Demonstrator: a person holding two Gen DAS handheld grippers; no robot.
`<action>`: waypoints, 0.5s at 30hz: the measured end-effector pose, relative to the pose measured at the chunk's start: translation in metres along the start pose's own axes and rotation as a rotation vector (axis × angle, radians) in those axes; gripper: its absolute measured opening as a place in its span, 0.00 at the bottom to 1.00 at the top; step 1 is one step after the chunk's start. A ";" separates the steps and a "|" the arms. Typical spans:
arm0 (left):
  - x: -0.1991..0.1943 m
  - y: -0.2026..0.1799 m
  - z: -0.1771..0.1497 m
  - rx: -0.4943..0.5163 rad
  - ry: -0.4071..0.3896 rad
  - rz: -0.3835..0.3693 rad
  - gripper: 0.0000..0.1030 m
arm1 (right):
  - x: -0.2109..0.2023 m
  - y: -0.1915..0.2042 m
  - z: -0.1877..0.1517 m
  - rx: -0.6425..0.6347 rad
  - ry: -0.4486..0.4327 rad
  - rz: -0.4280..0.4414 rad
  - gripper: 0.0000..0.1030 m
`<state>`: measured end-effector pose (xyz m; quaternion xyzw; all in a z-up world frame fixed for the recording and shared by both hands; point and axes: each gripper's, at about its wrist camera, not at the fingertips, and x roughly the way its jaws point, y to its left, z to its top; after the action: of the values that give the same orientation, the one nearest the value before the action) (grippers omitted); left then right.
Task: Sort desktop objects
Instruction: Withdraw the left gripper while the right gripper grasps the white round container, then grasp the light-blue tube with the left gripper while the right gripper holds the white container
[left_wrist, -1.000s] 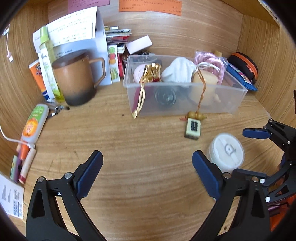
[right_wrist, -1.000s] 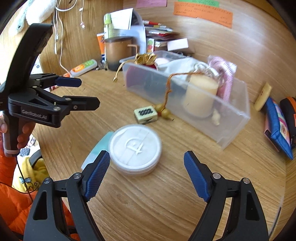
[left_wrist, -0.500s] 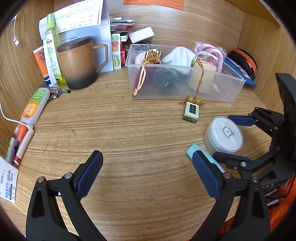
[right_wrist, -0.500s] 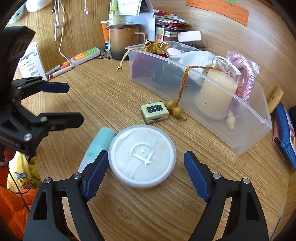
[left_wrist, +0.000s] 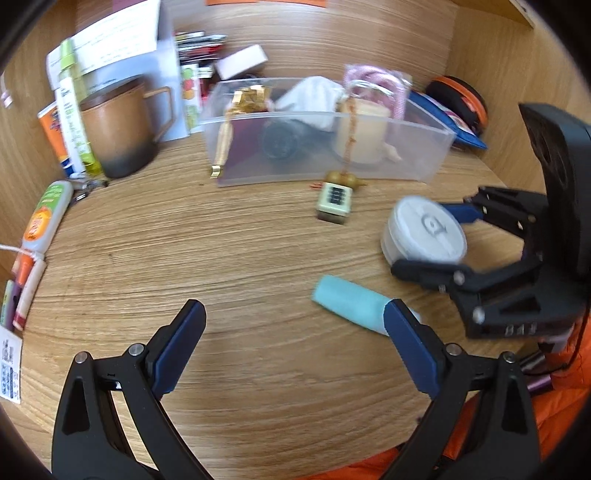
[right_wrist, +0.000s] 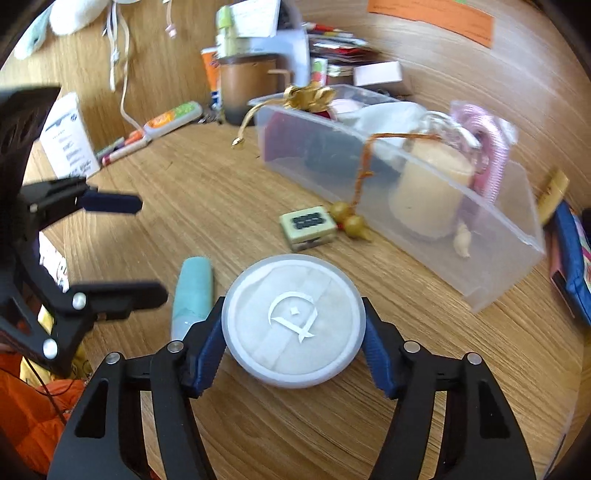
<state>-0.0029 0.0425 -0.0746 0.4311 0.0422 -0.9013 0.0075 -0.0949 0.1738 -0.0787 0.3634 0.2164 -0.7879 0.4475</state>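
wooden desk (left_wrist: 258, 240), right tongs (right_wrist: 291, 354) pinching round white tin (right_wrist: 293, 321), left tongs (left_wrist: 291, 343) spread, empty

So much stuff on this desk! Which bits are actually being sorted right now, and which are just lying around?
In the job:
round white lidded case, clamped by the right gripper
clear plastic bin
teal tube
mahjong-tile charm

Just lying about:
brown ceramic mug
orange-green tube
stacked booklets
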 end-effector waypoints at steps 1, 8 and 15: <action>0.000 -0.004 0.000 0.016 0.001 -0.012 0.95 | -0.003 -0.005 -0.001 0.018 -0.004 0.001 0.60; 0.005 -0.026 -0.001 0.102 0.024 -0.089 0.95 | -0.024 -0.033 -0.012 0.107 -0.030 -0.033 0.61; 0.023 -0.028 0.003 0.126 0.061 -0.084 0.95 | -0.035 -0.041 -0.019 0.133 -0.044 -0.057 0.61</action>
<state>-0.0206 0.0704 -0.0889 0.4558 0.0037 -0.8882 -0.0585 -0.1110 0.2266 -0.0637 0.3684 0.1639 -0.8208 0.4047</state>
